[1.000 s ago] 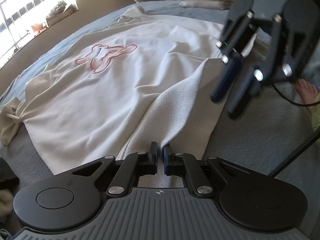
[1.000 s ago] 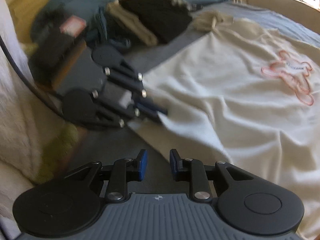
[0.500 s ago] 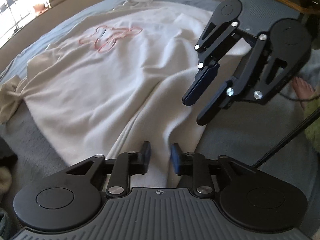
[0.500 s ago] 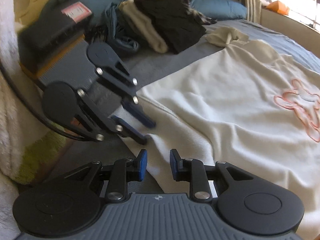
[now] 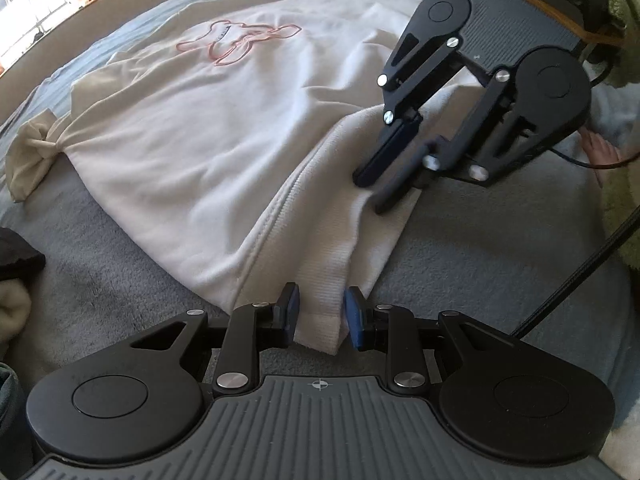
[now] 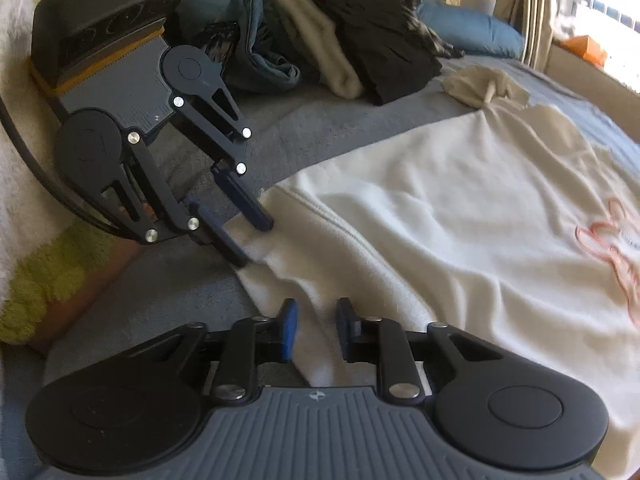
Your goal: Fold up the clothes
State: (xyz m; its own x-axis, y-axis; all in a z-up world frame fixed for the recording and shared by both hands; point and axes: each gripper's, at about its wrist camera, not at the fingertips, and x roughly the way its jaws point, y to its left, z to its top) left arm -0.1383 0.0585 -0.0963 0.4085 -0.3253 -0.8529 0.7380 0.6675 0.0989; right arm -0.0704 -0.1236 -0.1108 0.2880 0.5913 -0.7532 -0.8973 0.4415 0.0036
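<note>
A cream sweatshirt (image 5: pixel 208 128) with a pink outline print (image 5: pixel 236 40) lies flat on a grey-blue bed; it also shows in the right wrist view (image 6: pixel 460 232). Its ribbed hem (image 5: pixel 324 280) runs along the near edge. My left gripper (image 5: pixel 319 316) is open, with the hem's corner lying between its jaws. My right gripper (image 6: pixel 313 328) is open over the other end of the hem (image 6: pixel 320 312). Each gripper shows in the other's view: the right one (image 5: pixel 380 188) and the left one (image 6: pixel 248 240), both open at the hem edge.
A pile of dark, blue and cream clothes (image 6: pixel 360 40) lies at the bed's far side, next to a black box with a label (image 6: pixel 108 12). A knotted sleeve (image 5: pixel 32 156) sticks out at the left. A black cable (image 5: pixel 580 272) crosses the right. Folded laundry lies by the window.
My left gripper has opened and let the hem drop to the bed. My right gripper has come down to the hem edge. Both now sit low at the sweatshirt's hem.
</note>
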